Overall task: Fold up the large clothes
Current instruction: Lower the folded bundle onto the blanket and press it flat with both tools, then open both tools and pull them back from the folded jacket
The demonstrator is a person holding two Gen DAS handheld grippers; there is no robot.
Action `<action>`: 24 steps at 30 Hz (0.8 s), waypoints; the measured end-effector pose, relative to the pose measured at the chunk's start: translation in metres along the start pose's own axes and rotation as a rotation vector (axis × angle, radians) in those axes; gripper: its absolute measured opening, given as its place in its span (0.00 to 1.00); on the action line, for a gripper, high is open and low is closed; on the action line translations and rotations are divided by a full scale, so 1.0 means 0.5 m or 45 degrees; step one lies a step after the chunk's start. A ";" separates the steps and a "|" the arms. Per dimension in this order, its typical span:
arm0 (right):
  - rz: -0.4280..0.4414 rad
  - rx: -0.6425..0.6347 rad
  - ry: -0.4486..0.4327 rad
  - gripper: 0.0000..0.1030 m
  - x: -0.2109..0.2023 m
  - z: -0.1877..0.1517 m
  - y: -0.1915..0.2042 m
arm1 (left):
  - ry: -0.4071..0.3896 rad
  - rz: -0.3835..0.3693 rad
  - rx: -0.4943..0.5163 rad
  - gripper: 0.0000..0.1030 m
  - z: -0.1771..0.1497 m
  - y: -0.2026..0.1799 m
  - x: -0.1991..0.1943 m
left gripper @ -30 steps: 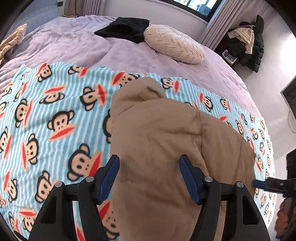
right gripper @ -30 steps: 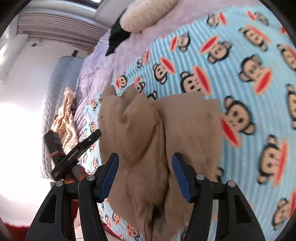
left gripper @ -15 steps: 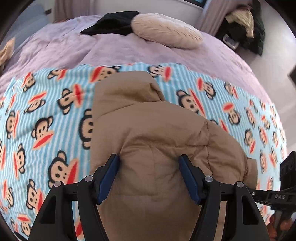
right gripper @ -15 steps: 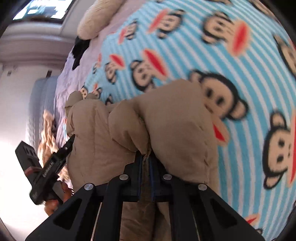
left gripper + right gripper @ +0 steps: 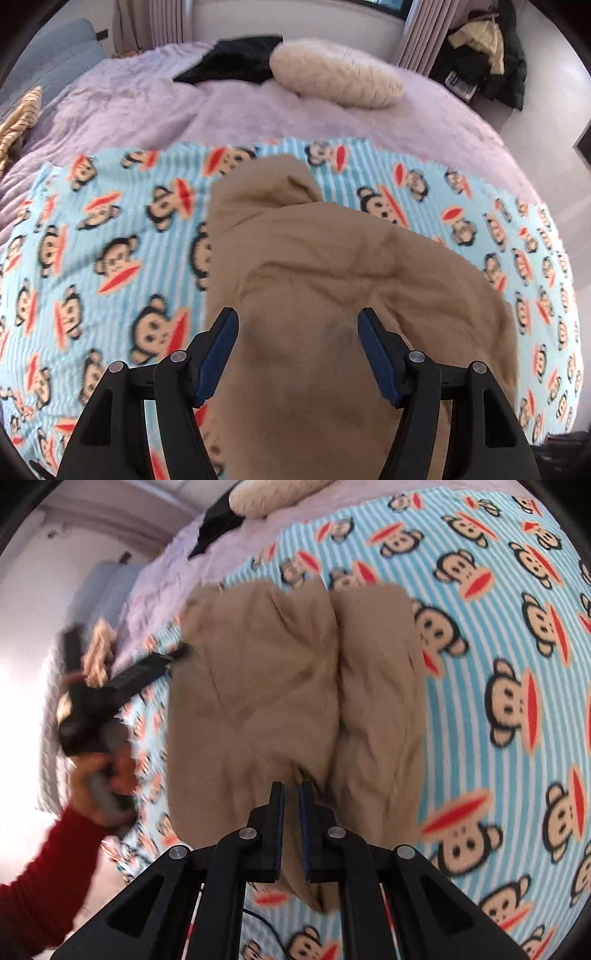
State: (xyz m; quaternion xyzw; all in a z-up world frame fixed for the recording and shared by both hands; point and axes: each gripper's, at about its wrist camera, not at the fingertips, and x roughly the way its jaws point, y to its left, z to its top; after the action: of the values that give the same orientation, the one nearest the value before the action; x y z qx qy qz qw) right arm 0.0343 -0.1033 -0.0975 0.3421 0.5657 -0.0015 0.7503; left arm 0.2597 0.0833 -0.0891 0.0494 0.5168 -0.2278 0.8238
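A tan puffy jacket (image 5: 325, 295) lies folded in on itself on a blue striped monkey-print blanket (image 5: 92, 240); it also shows in the right wrist view (image 5: 295, 686). My left gripper (image 5: 298, 332) is open, its blue pads on either side of the jacket's near end, just above it. My right gripper (image 5: 291, 794) is shut over the jacket's near edge; I cannot tell whether fabric is pinched between the pads. The left gripper (image 5: 155, 668) shows at the jacket's left side, held by a hand in a red sleeve.
The blanket lies on a lilac bed cover (image 5: 258, 110). A cream pillow (image 5: 336, 74) and a black garment (image 5: 236, 59) lie at the far side. A striped cloth (image 5: 18, 118) lies at far left. Dark coats (image 5: 487, 48) hang at far right.
My right gripper shut on the jacket half a second ago and has drawn back; the jacket now lies flatter and more spread. My left gripper stayed open and pulled back slightly.
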 end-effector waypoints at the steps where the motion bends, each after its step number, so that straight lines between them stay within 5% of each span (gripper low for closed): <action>1: -0.010 0.015 0.021 0.08 0.010 -0.008 -0.007 | -0.005 -0.009 -0.004 0.67 -0.017 0.010 -0.029; 6: -0.062 0.057 0.063 0.08 0.045 -0.036 -0.040 | 0.070 -0.026 -0.027 0.67 -0.144 0.040 -0.103; 11: -0.109 0.091 0.115 0.08 0.075 -0.043 -0.061 | 0.219 -0.009 -0.065 0.67 -0.264 0.041 -0.080; 24: -0.206 0.138 0.075 0.09 -0.030 -0.083 -0.021 | 0.243 -0.006 -0.010 0.67 -0.286 0.029 -0.131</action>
State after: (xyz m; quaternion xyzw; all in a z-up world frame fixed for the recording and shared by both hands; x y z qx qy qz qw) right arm -0.0104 -0.0956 -0.0955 0.3353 0.6124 -0.0826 0.7111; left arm 0.1237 0.1625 -0.1000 0.0663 0.5939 -0.2220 0.7704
